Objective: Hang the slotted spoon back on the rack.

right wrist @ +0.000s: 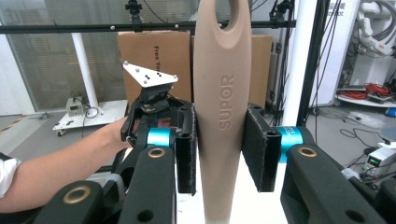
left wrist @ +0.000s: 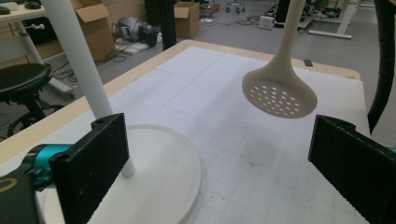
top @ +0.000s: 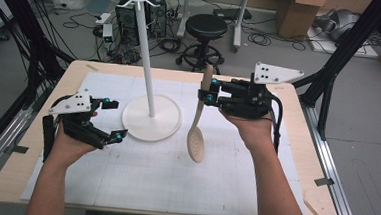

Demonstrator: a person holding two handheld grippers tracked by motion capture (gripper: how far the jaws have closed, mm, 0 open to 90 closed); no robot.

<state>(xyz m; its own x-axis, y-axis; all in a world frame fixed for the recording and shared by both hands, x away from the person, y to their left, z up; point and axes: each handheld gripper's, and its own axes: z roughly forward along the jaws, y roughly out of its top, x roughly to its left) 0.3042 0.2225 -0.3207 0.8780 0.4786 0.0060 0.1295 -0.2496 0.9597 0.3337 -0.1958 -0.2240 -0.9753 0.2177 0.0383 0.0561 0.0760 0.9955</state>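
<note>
Right gripper, centre-right of the high view, clamps the beige slotted spoon by its handle, while the left gripper at lower left has its jaws spread wide with nothing between them. Between the two stands the white rack, its round base on the table just left of the spoon's bowl. The spoon hangs almost upright, handle tip up, perforated bowl down and clear of the table.

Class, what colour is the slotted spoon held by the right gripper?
The slotted spoon is beige, clearest in the right gripper view, clamped in the right gripper.
</note>
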